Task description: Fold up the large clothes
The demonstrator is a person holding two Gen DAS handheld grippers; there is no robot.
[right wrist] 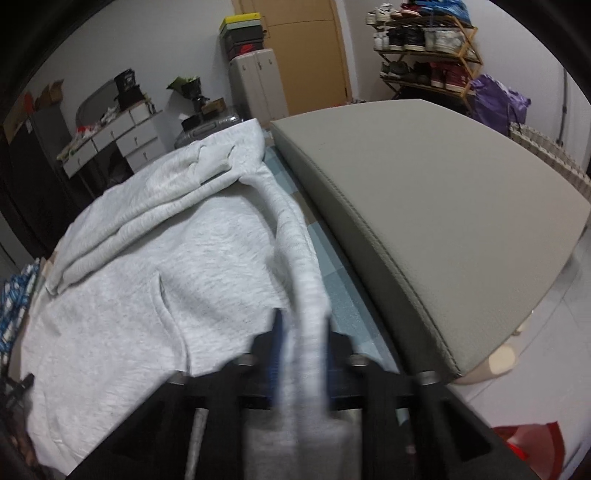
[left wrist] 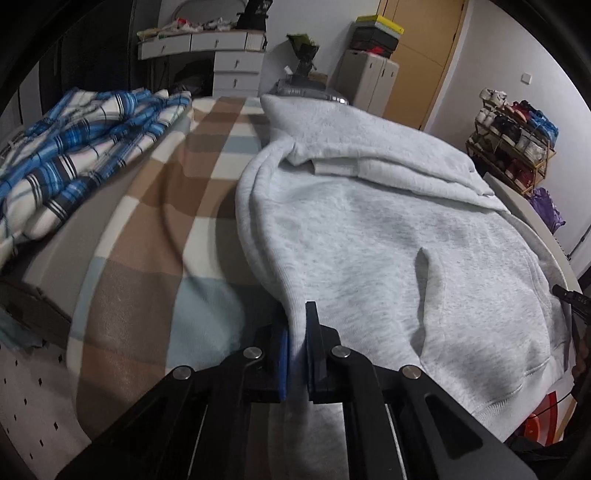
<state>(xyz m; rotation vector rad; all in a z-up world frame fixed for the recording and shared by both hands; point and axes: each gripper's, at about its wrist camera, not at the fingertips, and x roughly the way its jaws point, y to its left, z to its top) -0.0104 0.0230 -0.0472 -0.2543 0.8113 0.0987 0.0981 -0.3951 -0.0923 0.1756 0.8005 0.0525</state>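
A checked blanket [left wrist: 155, 206] bears the grey hoodie [left wrist: 388, 240] and a plaid shirt [left wrist: 74, 147].

A checked blanket [left wrist: 147, 206] in brown, white and pale blue covers the bed, and a blue and white striped cloth [left wrist: 66, 155] lies bunched on its far left. Behind stand white drawers [left wrist: 221, 55], stacked shoe boxes [left wrist: 375, 35], a brown door [left wrist: 424, 59] and a rack of shoes [left wrist: 513, 136]. A grey cushion [right wrist: 424, 206] sits on the right.

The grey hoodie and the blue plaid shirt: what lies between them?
Only bare checked blanket separates grey hoodie from blue plaid shirt, in the left wrist view.
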